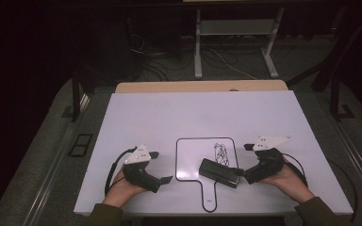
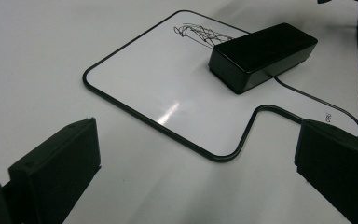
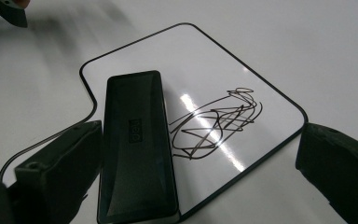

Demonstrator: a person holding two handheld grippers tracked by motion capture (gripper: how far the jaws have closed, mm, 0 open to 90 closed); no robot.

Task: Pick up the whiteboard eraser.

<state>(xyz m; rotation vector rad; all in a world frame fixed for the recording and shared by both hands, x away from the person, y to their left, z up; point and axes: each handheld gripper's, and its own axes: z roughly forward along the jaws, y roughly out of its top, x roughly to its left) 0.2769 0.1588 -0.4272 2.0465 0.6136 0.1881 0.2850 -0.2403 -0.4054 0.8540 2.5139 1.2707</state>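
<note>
Black eraser (image 3: 137, 149) lies on whiteboard (image 3: 135, 51) between the right gripper's (image 3: 193, 175) wide-open fingers, ungripped

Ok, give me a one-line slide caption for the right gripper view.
Open right gripper poised over a black eraser lying on a small whiteboard beside a black scribble.

Left gripper (image 1: 162, 167) held low in left hand (image 1: 125, 184), jaws spread wide. Right gripper (image 1: 240, 172) in right hand (image 1: 285, 179), jaws spread wide, angled inward.
</note>
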